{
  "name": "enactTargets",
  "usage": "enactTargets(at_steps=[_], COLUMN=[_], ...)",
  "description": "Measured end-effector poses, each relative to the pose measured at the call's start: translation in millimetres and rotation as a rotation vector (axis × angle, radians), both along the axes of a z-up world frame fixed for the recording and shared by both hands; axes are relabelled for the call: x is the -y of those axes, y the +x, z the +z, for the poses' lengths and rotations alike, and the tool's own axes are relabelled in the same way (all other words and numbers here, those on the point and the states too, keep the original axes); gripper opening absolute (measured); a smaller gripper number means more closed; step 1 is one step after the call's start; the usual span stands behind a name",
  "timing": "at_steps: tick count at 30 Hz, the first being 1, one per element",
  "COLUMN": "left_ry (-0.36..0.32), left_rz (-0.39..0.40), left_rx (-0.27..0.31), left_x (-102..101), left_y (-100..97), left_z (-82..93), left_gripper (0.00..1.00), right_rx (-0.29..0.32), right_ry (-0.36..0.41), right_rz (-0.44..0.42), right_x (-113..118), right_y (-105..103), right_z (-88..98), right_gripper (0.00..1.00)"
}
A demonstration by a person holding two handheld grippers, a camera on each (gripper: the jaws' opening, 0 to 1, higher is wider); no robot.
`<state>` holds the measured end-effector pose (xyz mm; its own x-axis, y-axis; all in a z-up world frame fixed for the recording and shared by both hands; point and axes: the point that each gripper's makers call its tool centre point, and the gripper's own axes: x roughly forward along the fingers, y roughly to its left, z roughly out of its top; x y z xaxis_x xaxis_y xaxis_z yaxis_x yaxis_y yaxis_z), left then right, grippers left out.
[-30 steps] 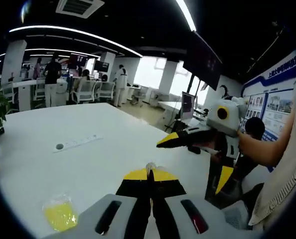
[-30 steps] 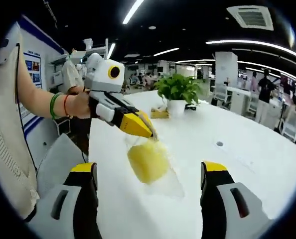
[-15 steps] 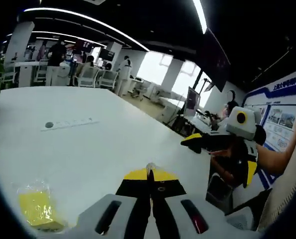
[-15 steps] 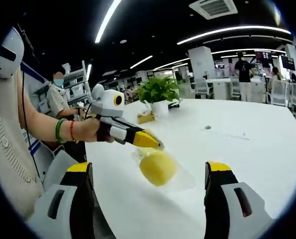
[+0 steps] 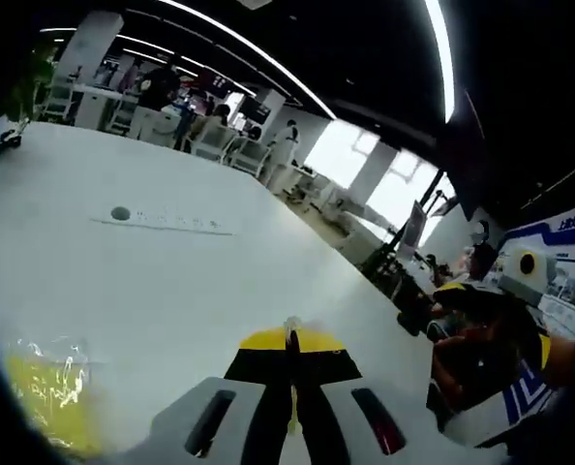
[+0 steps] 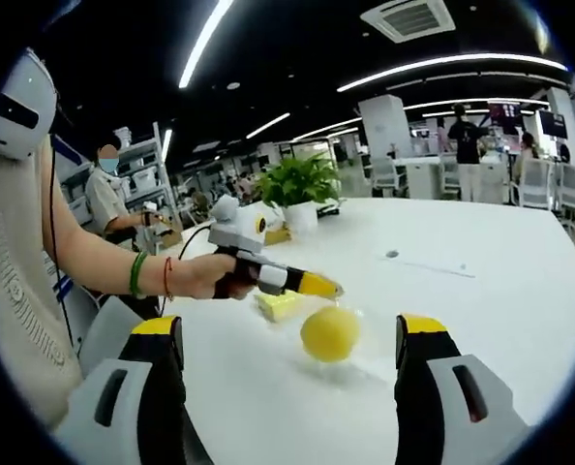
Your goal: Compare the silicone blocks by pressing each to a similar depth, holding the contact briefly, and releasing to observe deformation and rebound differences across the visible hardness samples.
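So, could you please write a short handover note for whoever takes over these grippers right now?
Left hand-held gripper: jaws closed, empty, tip beside the round yellow silicone block in clear wrapping on the white table, not pressing it.
Right hand-held gripper: jaws wide open, empty, facing that block.
A flat pale-yellow block lies just behind it.
Done: no press visible at this moment.
Left: press each block to a similar depth, hold, release, and compare rebound.

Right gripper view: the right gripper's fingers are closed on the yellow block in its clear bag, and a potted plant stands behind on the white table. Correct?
Not quite. In the right gripper view, the right gripper is open, its fingers wide apart, not touching the yellow block. The potted plant does stand behind on the white table.
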<state>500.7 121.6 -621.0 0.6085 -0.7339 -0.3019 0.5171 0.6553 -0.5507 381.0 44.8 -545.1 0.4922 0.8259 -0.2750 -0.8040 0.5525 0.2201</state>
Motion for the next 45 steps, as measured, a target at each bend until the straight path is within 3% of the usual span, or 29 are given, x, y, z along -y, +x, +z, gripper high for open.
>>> enactTargets(at_steps=[6,10,21,24,36,41,42,45], left_ry=[-0.004,0.042,0.102,0.105,0.239,0.235,0.233,0.349], left_rz=[0.055,0.066,0.072,0.082,0.085,0.086,0.085,0.059], left_rx=[-0.047,-0.057,-0.055,-0.07,-0.072,-0.079,-0.078,0.033], left_x=[-12.9,-17.8,-16.7,-19.3,-31.5,-33.3,-33.2,-37.7], left_y=[22.3,33.1,54.0,57.4,65.0,66.2,66.1,68.0], left_z=[-23.5,-41.2,-67.6,-74.3,-104.4,-105.1,-104.7,-100.8], left_gripper=[0.0,0.0,0.0,0.0,0.0,0.0,0.01,0.04], right_rx=[-0.008,-0.028,0.062,0.076,0.077,0.067,0.065,0.063], right_ry=[-0.009,-0.017,0.037,0.037,0.03,0.028,0.027,0.026], right_rz=[-0.018,-0.028,-0.068,-0.067,-0.086,-0.081,-0.078,-0.068], right_x=[4.5,8.1,15.3,14.8,17.3,15.1,14.4,11.5], right_y=[2.7,2.5,5.8,5.3,8.2,8.0,7.8,7.1], right_z=[-13.4,-21.5,-18.4,-18.6,-21.8,-23.6,-24.2,-23.6], right_gripper=[0.85,0.84,0.84,0.83,0.81,0.79,0.78,0.79])
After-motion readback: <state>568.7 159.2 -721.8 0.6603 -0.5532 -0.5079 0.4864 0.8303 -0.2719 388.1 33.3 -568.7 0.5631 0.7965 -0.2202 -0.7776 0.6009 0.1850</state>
